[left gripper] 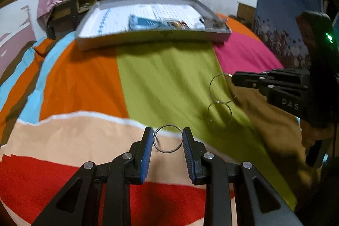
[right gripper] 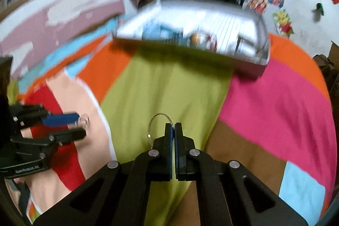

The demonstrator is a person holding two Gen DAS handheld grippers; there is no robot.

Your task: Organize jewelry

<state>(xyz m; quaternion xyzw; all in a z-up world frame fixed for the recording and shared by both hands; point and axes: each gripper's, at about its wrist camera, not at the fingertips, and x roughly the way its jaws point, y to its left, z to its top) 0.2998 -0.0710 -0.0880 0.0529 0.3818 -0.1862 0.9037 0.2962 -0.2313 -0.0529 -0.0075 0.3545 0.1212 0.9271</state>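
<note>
Bangles (left gripper: 168,138) held in both grippers, short of the tray (left gripper: 148,38)
Left gripper (left gripper: 168,137) spans one across its width; right gripper (right gripper: 174,127) pinches another's (right gripper: 160,118) thin rim, which may slip during the carry

My left hand-held gripper (left gripper: 167,142) is matt black plastic with ribbed blue rubbery pads (left gripper: 146,159) and shiny metal pivot pins. The bangle (left gripper: 168,138) between them looks like thin polished metal. The bedspread (left gripper: 95,82) is soft matt cloth. The tray (left gripper: 148,38) looks like grey cardboard.
</note>
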